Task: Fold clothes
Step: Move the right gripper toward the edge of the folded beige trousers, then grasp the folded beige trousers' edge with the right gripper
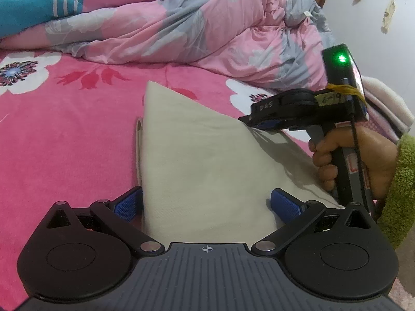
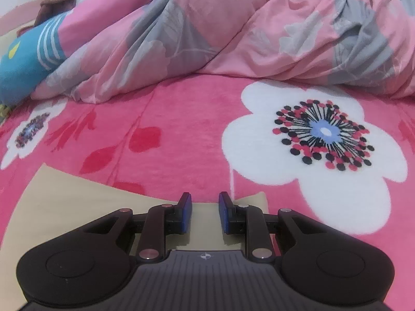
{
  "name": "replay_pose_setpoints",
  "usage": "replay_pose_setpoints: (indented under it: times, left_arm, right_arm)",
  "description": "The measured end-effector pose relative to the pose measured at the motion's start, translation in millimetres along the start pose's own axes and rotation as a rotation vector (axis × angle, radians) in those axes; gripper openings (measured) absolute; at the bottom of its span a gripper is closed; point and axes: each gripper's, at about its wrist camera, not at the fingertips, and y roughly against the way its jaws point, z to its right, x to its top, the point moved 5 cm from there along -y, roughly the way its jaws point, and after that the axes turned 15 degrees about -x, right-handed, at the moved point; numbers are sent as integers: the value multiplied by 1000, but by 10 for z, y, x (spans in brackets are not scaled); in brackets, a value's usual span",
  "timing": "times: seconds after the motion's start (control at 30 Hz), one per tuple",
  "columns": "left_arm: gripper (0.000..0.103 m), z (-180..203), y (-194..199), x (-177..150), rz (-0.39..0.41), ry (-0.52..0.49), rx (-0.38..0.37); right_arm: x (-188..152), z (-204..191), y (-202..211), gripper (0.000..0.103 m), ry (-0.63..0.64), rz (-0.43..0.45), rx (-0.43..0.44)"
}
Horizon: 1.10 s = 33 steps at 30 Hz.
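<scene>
Two grippers on one beige garment [image 1: 205,155], which lies flat on the pink flowered blanket [image 1: 64,142] in the middle of the left wrist view, already folded down to a wedge shape. Left gripper [image 1: 206,203] at the bottom of the frame has its jaws spread wide, straddling the cloth's near end without pinching it. Right gripper [image 2: 205,213] has a narrow gap between its pads, nothing clamped as far as I can see, hovering at the cloth's right edge. Looks mid-fold to me; the next move probably means pinching that edge and carrying it over neatly.
</scene>
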Motion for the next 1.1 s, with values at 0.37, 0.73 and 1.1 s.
replay_pose_setpoints:
  times: [0.37, 0.73, 1.1]
  left_arm:
    - [103, -228, 95, 144, 18, 133, -108]
    - [103, -144, -5, 53, -36, 13, -23]
    - [103, -127, -14, 50, -34, 4, -16]
  right_arm:
    - [-215, 1092, 369, 56, -396, -87, 210]
    - [-553, 1312, 289, 60, -550, -174, 443]
    - [-564, 1233, 259, 61, -500, -186, 478]
